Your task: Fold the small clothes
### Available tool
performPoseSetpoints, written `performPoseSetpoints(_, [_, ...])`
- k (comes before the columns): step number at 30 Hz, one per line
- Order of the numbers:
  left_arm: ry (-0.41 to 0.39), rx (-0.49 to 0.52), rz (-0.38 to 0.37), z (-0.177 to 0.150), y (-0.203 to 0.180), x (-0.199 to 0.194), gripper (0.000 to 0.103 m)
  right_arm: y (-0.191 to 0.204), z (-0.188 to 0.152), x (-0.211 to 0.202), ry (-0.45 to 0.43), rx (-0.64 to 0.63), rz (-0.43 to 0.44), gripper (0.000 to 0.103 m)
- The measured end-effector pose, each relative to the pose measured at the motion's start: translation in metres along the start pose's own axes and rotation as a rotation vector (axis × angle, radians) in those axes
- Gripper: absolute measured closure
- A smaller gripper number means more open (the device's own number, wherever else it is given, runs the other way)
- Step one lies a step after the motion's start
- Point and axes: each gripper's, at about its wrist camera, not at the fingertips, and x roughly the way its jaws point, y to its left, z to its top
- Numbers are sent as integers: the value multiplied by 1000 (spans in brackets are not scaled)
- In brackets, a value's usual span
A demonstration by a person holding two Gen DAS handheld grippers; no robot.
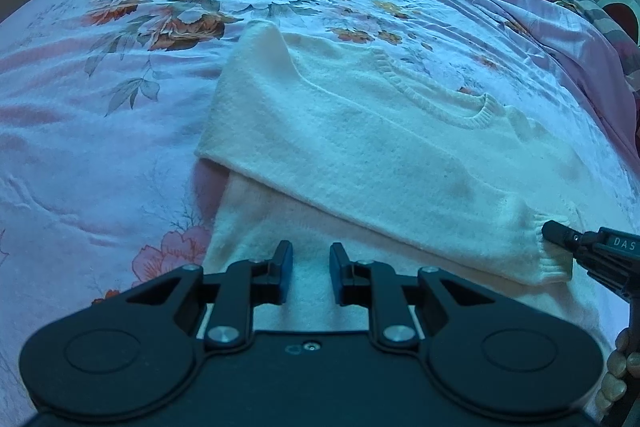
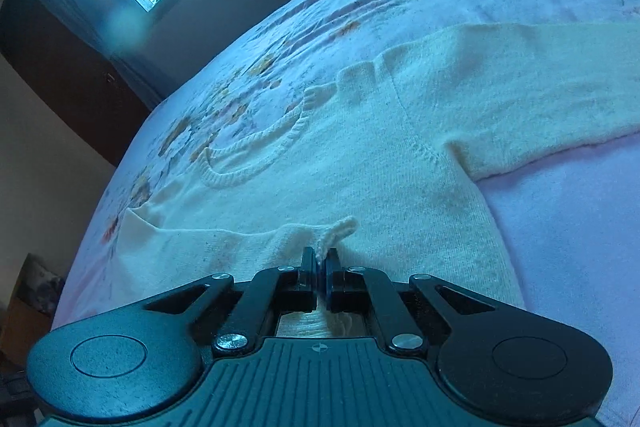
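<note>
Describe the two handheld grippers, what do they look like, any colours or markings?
Both are matt black. The left gripper has two round lobes, silver screws on its linkage arms and blue pads inside its fingers. The right gripper matches, with a ribbed base plate; from the left wrist view its side carries white letters DAS.

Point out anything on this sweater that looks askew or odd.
One sleeve is folded slantwise across the white sweater, and its cuff is bunched where the right tongs pinch it. The other sleeve lies spread out. Nothing looks damaged.
</note>
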Motion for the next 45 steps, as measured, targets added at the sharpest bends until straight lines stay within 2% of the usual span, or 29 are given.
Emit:
performPoseSetpoints(3, [-6, 14, 1, 1, -4, 0, 86, 6, 6, -19, -101, -57, -25, 100])
performPoseSetpoints(4, [-6, 16, 0, 2, -5, 1, 86, 4, 8, -20, -103, -74, -51, 100])
performPoseSetpoints(7, [-11, 24, 1, 2, -9, 4, 86, -15, 7, -16, -77, -54, -129, 100])
performPoseSetpoints(9, [-12, 28, -1, 1, -12, 5, 86, -23, 4, -10, -43, -53, -142, 100])
performPoseSetpoints(11, [-13, 39, 5, 2, -15, 6, 82, -18, 0, -13, -57, -99, -174, 100])
performPoseSetpoints(19, [-17, 44, -10, 14, -20, 7, 82, -17, -12, -29, -75, -90, -227, 100])
performPoseSetpoints(24, [-23, 57, -10, 27, -24, 15, 82, -10, -12, -29, -31, -151, -252, 100])
performPoseSetpoints(26, [-28, 67, -7, 38, -26, 21, 82, -8, -8, -40, -90, -138, -277, 100])
performPoseSetpoints(29, [-30, 77, -7, 55, -32, 35, 82, 3, 0, -52, -170, -158, -259, 100])
performPoseSetpoints(33, [-11, 75, 16, 69, -42, 64, 80, 19, 4, -26, -94, -215, -178, 100])
performPoseSetpoints(34, [-12, 74, 28, 69, -43, 69, 80, 20, 2, -16, -70, -243, -195, 100])
performPoseSetpoints(36, [-22, 85, 47, 68, -47, 76, 79, 10, -5, 4, -22, -285, -292, 101])
performPoseSetpoints(37, [-25, 96, 58, 67, -50, 76, 79, -1, -7, 5, -29, -265, -274, 103])
performPoseSetpoints(43, [-40, 161, 51, 42, -62, 49, 77, -14, -2, -23, -58, -155, -232, 103])
performPoseSetpoints(45, [-40, 155, 48, 28, -64, 38, 77, -24, 0, -36, -56, -142, -254, 103])
